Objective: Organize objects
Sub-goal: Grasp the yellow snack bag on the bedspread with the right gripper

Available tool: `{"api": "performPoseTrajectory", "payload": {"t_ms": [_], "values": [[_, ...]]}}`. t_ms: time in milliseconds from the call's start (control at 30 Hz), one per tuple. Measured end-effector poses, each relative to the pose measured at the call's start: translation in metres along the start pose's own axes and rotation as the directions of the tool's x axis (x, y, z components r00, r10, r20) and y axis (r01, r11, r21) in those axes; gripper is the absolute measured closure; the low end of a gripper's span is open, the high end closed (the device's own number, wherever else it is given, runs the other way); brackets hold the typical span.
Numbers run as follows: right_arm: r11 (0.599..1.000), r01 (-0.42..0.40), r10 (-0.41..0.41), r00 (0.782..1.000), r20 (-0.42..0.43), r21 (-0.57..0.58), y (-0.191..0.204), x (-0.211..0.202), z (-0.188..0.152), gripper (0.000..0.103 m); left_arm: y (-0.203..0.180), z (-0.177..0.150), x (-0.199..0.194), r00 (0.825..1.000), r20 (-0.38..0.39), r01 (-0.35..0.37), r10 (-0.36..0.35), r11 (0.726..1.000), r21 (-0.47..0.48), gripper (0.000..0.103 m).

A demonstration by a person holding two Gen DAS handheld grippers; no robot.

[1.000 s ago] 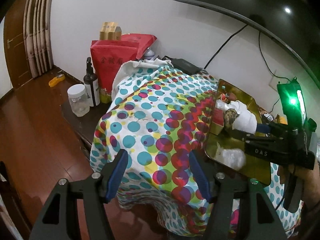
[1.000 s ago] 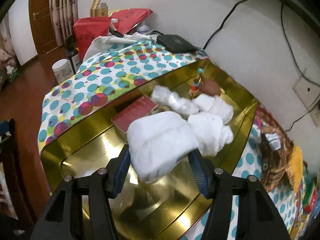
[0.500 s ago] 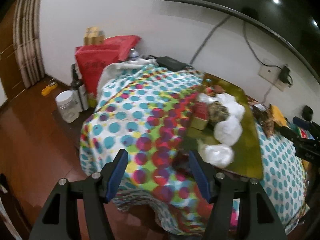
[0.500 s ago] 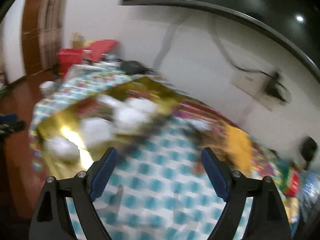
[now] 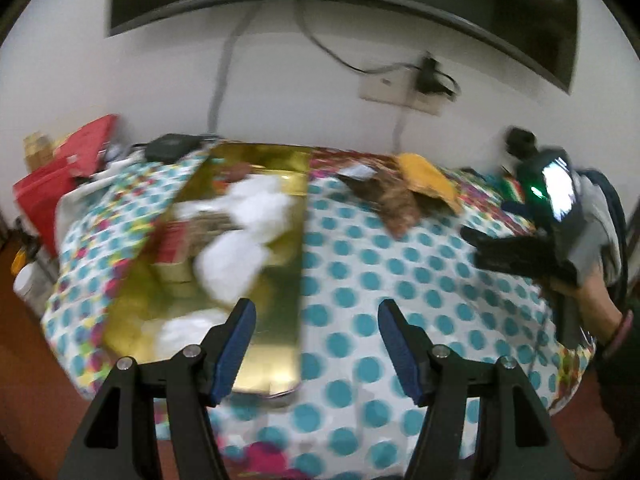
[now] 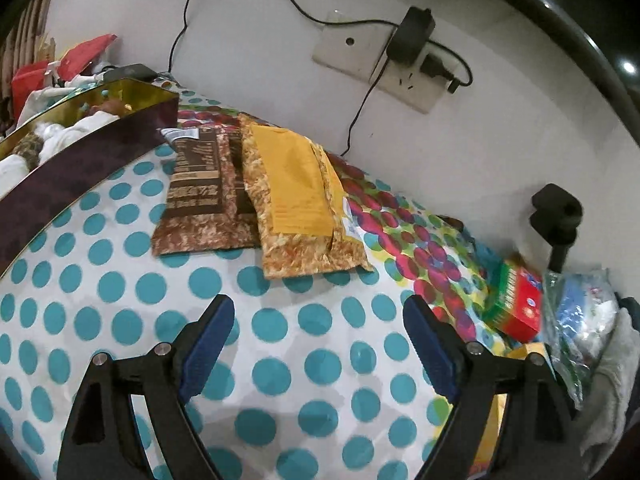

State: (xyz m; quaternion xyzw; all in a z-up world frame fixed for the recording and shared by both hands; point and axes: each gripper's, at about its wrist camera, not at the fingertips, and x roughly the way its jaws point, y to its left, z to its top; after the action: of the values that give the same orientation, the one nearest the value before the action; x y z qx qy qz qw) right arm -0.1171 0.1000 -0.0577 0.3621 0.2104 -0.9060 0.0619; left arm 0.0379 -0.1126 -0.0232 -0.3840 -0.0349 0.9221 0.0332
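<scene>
Hovering released over the dotted desk (image 6: 120, 288), both hand-held grippers, right (image 6: 318, 344) and left (image 5: 312, 344), flanked the gold tray (image 5: 276, 320).

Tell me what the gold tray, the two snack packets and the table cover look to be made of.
Gold tray: probably foil-faced card or thin metal, since its inner wall is mirror-glossy.
Brown packet and yellow packet: likely printed plastic film, flat, with crimped edges.
Table cover: looks like matte woven cloth, as the dotted print drapes softly without glare.
</scene>
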Motion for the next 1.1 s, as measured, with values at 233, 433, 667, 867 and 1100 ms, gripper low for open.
{"api": "performPoseTrajectory", "payload": {"t_ms": [233,433,667,867,1100], "values": [[0.997,0.071,-0.07,0.997,0.033,-0.026,-0.004,0.023,0.0,0.011,-0.041,0.005,0.043,0.995,-0.087,0.058,-0.055,0.998,0.032,0.038],[0.994,0.093,-0.092,0.995,0.035,-0.049,-0.012,0.046,0.003,0.011,-0.048,0.004,0.063,0.99,-0.13,0.063,-0.059,0.997,0.032,0.038],[0.979,0.158,-0.153,0.987,0.051,-0.129,-0.019,0.051,0.002,0.012,-0.053,0.007,0.08,0.988,-0.152,0.043,-0.035,0.998,0.048,0.038],[0.984,0.107,-0.1,0.993,0.056,-0.141,-0.039,0.037,-0.008,0.048,-0.056,0.009,0.092,0.985,-0.171,0.043,-0.035,0.998,0.039,0.038],[0.995,0.048,-0.043,0.998,0.051,-0.085,-0.062,0.019,-0.01,0.065,-0.062,0.013,0.096,0.987,-0.157,0.029,-0.02,0.998,0.052,0.038]]}}
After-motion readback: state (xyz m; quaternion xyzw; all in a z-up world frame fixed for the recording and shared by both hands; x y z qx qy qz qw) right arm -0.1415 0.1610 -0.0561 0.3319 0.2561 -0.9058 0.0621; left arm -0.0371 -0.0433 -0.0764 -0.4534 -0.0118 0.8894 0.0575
